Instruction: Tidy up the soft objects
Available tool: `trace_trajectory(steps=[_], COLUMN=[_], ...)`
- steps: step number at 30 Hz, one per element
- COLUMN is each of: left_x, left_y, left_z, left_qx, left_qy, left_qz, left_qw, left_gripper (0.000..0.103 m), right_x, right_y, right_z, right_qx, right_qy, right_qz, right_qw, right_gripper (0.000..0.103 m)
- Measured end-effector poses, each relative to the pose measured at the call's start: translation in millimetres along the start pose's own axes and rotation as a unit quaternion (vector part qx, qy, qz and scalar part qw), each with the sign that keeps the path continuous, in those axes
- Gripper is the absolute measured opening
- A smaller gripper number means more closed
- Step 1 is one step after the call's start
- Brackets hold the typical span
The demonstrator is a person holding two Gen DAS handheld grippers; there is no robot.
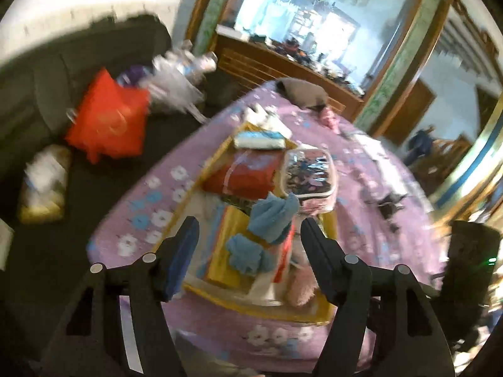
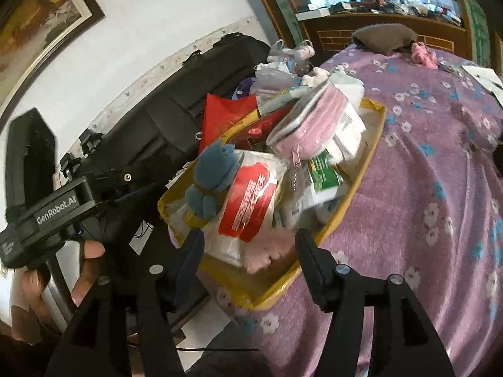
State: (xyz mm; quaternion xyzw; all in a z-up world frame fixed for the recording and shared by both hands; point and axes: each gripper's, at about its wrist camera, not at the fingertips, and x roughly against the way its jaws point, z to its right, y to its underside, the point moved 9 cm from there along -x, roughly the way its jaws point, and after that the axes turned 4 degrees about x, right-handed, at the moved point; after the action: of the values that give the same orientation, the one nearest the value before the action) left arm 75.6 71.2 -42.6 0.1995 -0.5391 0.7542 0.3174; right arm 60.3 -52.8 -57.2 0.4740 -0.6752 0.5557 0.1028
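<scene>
Looking along my left gripper (image 1: pixel 248 235), I see its two black fingers spread wide with nothing between them, poised above a shallow yellow cardboard tray (image 1: pixel 201 172) that sits on a purple flower-printed cloth (image 1: pixel 371 169). A blue knitted soft toy (image 1: pixel 267 220) lies on top of the heap in the tray, close ahead of my fingertips. Behind it a clear zip pouch with dark patterned contents (image 1: pixel 309 174) leans beside a red folded packet (image 1: pixel 245 176), and a blue-and-white towel roll (image 1: pixel 259 139) rests at the tray's far end. A fluffy pale pink cloth (image 1: pixel 300 290) lies at the near end. Off to the left, a red cushion (image 1: pixel 108 122) sits on a dark sofa (image 1: pixel 37 81). This view is blurred.

Through my right gripper (image 2: pixel 248 242), the fingers are likewise parted and empty, hovering at the near corner of the same yellow tray (image 2: pixel 374 144). The blue toy (image 2: pixel 210 182) perches on the tray's left edge, touching a white tissue pack with a red label (image 2: pixel 251 201). A pink quilted pouch (image 2: pixel 311 119) tops the pile, and the pink fluffy cloth (image 2: pixel 267 251) lies just ahead of my fingertips. My left gripper's body (image 2: pixel 50 210) shows at the left edge.
</scene>
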Motion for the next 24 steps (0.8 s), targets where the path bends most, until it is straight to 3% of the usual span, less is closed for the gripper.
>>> trace_trajectory(steps=[2, 5, 11, 24], left_x=[10, 13, 34, 51], left_y=[2, 12, 28, 43], left_z=[5, 10, 20, 41], left_qx=[-0.014, -0.036, -0.074, -0.098], left_qy=[-0.028, -0.049, -0.093, -0.094], left_qz=[0.017, -0.012, -0.002, 0.004], left_qw=[0.9994, 0.9981, 0.9929, 0.9908], left_gripper=[0.068, 0.068, 0.068, 0.068], right_x=[3, 13, 38, 56], right_y=[6, 17, 23, 23], right_z=[1, 1, 1, 1], right_qx=[-0.009, -0.015, -0.013, -0.020], right_qy=[0.016, 0.043, 0.072, 0.092], right_qz=[-0.003, -0.001, 0.018, 0.034], right_qw=[1.000, 0.999, 0.997, 0.995], right_gripper=[0.060, 0.060, 0.060, 0.060])
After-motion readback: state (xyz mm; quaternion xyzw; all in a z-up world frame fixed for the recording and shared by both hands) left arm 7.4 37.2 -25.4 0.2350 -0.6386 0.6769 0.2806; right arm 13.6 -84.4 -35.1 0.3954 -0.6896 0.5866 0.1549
